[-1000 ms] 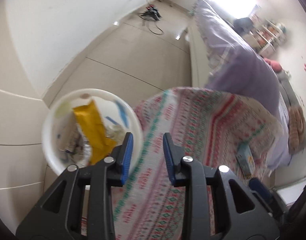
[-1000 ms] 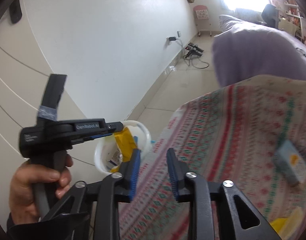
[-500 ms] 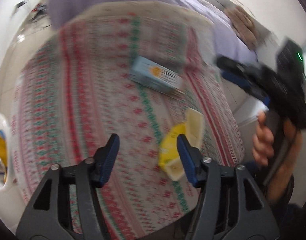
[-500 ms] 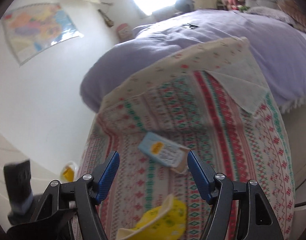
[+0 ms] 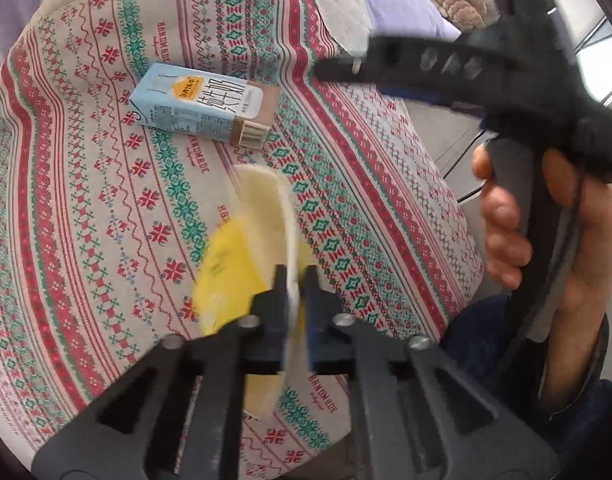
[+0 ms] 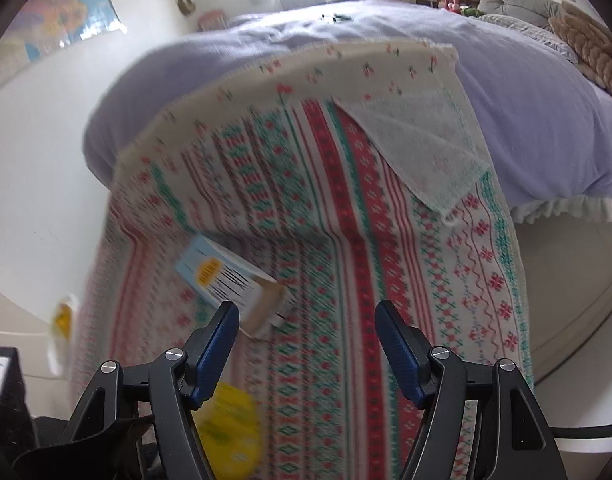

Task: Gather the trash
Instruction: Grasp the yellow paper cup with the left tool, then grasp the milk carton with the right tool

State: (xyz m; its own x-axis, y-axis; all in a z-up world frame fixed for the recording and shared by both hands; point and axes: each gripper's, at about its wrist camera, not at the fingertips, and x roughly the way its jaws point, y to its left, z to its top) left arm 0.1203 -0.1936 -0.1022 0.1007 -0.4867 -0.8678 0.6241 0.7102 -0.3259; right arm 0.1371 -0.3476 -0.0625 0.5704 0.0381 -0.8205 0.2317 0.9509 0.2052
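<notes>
On patterned cloth (image 5: 106,184), milk carton (image 5: 202,106) flat, brown end right.

Carton (image 5: 202,106) beyond wrapper (image 5: 242,256) on cloth (image 5: 86,200)

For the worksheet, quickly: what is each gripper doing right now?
Left gripper: shut on the yellow wrapper.
Right gripper: open, holding nothing.

Yellow wrapper (image 5: 242,264) motion-blurred; milk carton (image 6: 230,284) smeared, print unreadable.
</notes>
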